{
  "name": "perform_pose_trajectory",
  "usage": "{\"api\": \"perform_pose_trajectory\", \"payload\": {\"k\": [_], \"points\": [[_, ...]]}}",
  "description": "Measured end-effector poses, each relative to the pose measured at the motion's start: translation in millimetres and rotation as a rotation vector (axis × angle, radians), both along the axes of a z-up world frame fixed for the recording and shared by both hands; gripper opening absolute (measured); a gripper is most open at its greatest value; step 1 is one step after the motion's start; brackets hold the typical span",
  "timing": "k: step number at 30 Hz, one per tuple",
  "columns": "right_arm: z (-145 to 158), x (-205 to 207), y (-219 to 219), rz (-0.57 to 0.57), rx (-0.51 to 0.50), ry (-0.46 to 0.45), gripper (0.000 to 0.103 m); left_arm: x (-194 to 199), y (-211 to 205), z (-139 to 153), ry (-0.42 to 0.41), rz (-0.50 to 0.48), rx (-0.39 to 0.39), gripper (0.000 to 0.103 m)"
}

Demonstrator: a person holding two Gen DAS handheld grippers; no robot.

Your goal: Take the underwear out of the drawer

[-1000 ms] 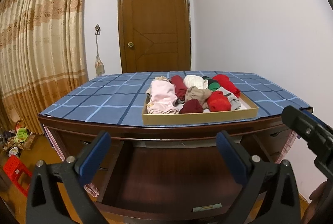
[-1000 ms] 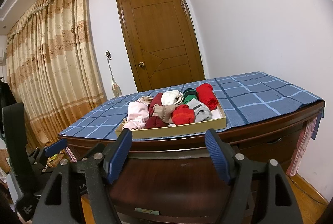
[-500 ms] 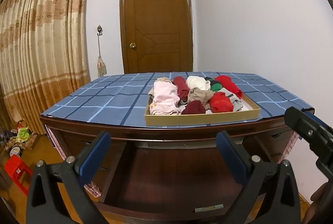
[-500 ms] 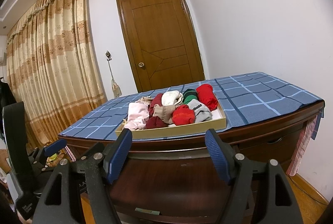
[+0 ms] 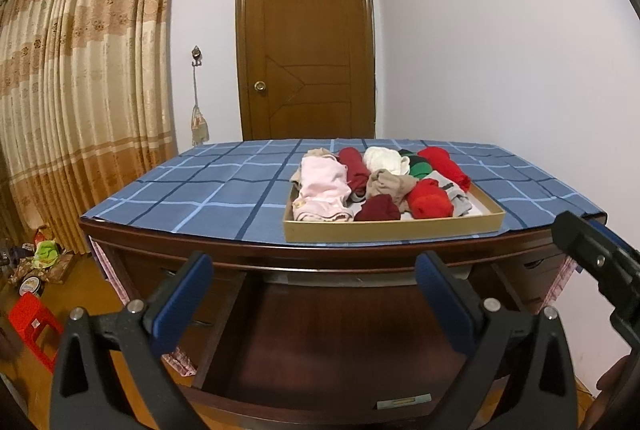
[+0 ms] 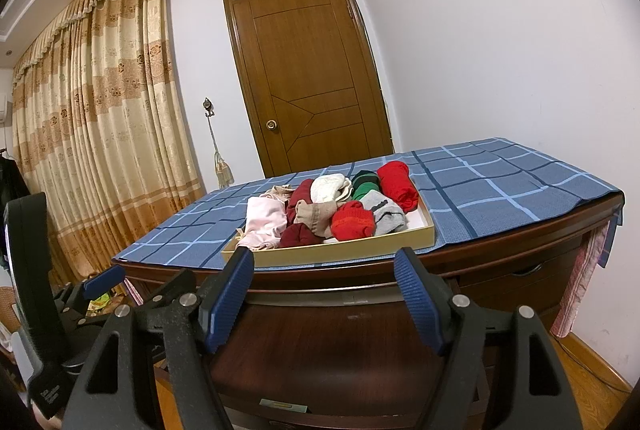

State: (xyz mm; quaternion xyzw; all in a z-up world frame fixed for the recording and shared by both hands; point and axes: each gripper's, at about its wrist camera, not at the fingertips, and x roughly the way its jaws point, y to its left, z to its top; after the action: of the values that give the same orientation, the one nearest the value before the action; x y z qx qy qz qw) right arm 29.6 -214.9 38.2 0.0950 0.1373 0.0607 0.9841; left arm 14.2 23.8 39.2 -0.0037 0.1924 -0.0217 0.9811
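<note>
Nothing has changed over the last second: both tongs are staying where they were, and the clothes and drawer are lying just as before. That stillness probably means the job is finished or pausing, not in mid-move.

The underwear (image 5: 380, 182), a heap of rolled pieces in pink, dark red, cream, tan, green, grey and bright red, is sitting in a shallow cardboard tray (image 5: 392, 226). The tray is resting on a blue checked cloth (image 5: 200, 190) covering the desk (image 5: 280, 250), near its front edge, at twelve o'clock from both tongs. The pink piece is lying at the tray's nine o'clock side and a long red roll at its three o'clock side.

Below the desk top, the drawer (image 5: 320, 342) is standing pulled out. What shows of its dark wooden floor is bare, so the underwear seems to be already out of it.

The left tongs (image 5: 314, 270) are hanging over the open drawer with their blue pads spread wide apart, gripping nothing and touching nothing. The right tongs (image 6: 324, 270) are hovering beside them at three o'clock, also parted, with only empty air between the pads.
</note>
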Motion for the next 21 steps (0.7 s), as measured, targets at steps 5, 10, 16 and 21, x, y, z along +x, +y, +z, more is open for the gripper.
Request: {"api": "perform_pose_trajectory", "payload": {"k": [5, 10, 16, 21], "points": [[-0.3, 0.3, -0.4, 0.000, 0.003, 0.002, 0.075, 1.2, 0.8, -0.4, 0.007, -0.004, -0.001, 0.103], [-0.4, -0.7, 0.8, -0.003, 0.000, -0.005, 0.075, 1.9, 1.0, -0.8, 0.002, 0.008, 0.002, 0.103], [-1.0, -2.7, 2.8, -0.008, 0.005, 0.004, 0.075, 2.1, -0.9, -1.8, 0.001, 0.010, 0.014, 0.103], [-0.9, -4.1, 3.6, -0.011, 0.007, 0.005, 0.075, 1.1, -0.8, -1.1, -0.001, 0.014, 0.014, 0.103]]}}
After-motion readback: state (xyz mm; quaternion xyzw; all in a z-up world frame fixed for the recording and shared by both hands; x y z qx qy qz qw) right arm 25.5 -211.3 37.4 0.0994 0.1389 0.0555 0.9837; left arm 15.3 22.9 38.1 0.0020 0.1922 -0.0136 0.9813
